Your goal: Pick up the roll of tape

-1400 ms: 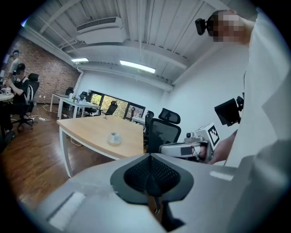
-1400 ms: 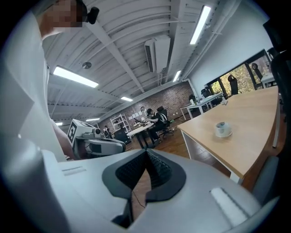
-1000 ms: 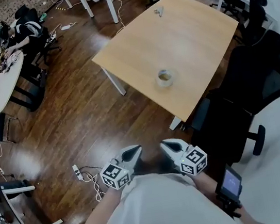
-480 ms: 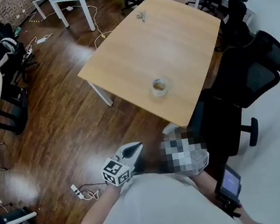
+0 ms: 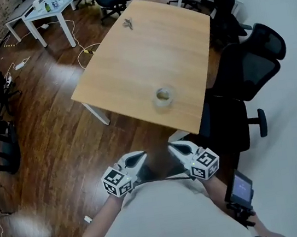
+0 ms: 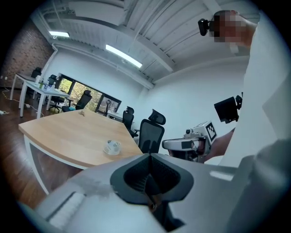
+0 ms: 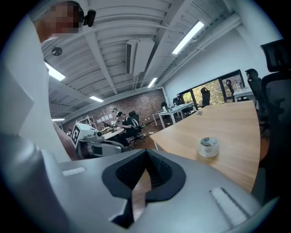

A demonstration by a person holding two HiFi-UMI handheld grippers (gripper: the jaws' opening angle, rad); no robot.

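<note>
left: open wood floor [image 5: 47, 141] beside table [image 5: 144, 49] | left gripper [image 5: 140, 156] jaws together, empty, short of table's near edge | roll of tape [image 5: 163, 96] flat on table near that edge, free space all round | right gripper [image 5: 174, 149] jaws together, empty | black chairs [image 5: 246, 67] crowd table's right edge | small object [image 5: 127, 23] at far end, too small to tell

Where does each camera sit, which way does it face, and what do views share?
Head view: on the person's head, looking steeply down at the table and roll of tape; shows shirt, arms, left gripper, right gripper.
Left gripper view: on the left gripper, looking along its shut fingers toward the table; right gripper shows at right.
Right gripper view: on the right gripper, facing the table; left gripper shows at left.
Shared: all three see the roll of tape on the table.
</note>
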